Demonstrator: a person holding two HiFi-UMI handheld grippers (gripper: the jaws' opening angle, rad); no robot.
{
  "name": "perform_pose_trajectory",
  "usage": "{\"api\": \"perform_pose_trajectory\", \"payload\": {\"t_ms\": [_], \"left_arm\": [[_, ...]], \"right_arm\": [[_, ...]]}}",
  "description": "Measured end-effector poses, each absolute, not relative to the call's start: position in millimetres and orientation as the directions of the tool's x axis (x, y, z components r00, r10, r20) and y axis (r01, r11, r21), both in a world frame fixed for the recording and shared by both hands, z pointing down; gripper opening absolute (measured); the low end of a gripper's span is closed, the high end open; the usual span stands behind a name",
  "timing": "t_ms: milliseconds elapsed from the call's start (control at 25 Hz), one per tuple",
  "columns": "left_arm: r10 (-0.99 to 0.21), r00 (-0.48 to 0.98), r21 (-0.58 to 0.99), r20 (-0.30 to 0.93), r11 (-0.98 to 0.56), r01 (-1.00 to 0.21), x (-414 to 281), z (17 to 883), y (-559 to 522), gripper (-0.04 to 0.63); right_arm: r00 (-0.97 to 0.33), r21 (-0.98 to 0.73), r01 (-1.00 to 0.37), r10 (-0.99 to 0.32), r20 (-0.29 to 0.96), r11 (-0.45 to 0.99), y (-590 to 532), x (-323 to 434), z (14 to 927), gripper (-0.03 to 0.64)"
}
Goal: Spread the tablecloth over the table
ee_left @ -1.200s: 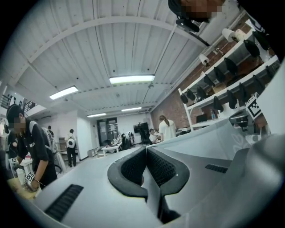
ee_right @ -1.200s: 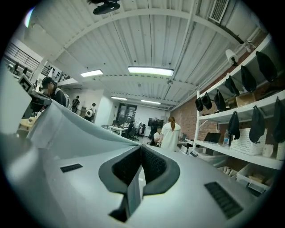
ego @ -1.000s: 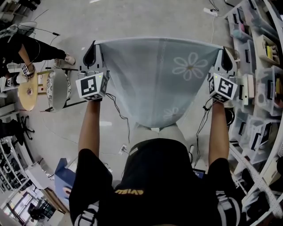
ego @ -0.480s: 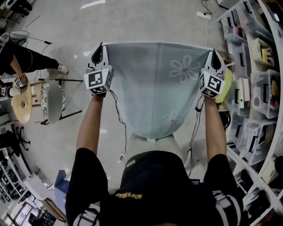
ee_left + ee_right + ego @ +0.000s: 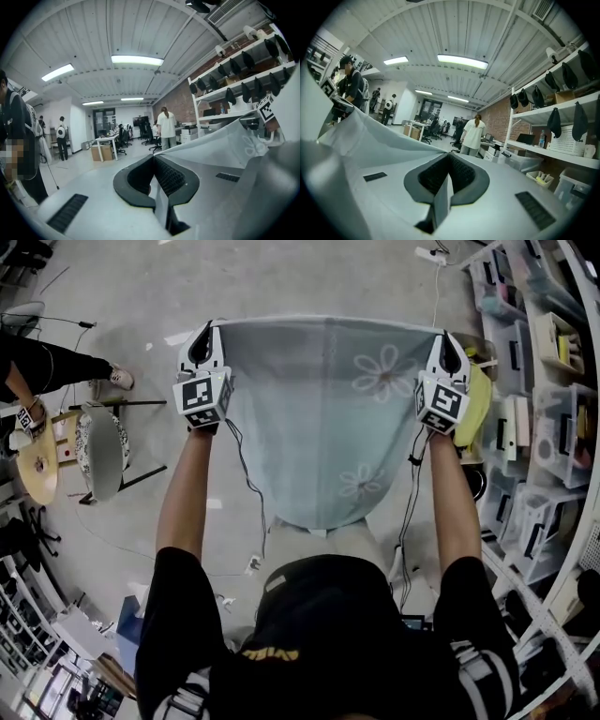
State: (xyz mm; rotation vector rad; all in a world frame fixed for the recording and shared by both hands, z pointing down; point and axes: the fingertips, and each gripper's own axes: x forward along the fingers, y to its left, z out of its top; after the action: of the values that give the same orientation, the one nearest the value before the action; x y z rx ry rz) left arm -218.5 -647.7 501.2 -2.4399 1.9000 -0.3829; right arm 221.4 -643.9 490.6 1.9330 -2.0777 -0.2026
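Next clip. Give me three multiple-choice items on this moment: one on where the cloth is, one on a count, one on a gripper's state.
1. Where is the cloth?
A. folded on a shelf
B. stretched between the left gripper and the right gripper
C. flat on the floor

2. How many flower prints show on it in the head view?
A. one
B. two
C. five

3. How do the left gripper's jaws stand?
A. wide apart, empty
B. shut on nothing
C. shut on the cloth's edge

Answers:
1 B, its top edge runs from gripper to gripper.
2 B, one is near the right gripper and one is lower.
3 C, the left gripper view shows cloth pinched between them.
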Motion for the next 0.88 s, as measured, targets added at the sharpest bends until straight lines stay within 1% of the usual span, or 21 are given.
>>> {"api": "perform_pose_trajectory", "payload": {"t_ms": [520, 880], "left_arm": [[-0.943, 0.227, -0.141, 0.243, -0.266, -0.954, -213, 546, -656, 0.018], [-0.926, 0.224, -0.135, 0.303, -0.275, -0.952, -209, 573, -640, 0.018]], "right_arm": [[-0.015, 0.333, -0.939, -0.98, 0.201, 0.082, -652, 223, 537, 0.003], [-0.044, 0.34, -0.931, -0.967, 0.251, 0.131, -642, 207, 560, 0.003]]}}
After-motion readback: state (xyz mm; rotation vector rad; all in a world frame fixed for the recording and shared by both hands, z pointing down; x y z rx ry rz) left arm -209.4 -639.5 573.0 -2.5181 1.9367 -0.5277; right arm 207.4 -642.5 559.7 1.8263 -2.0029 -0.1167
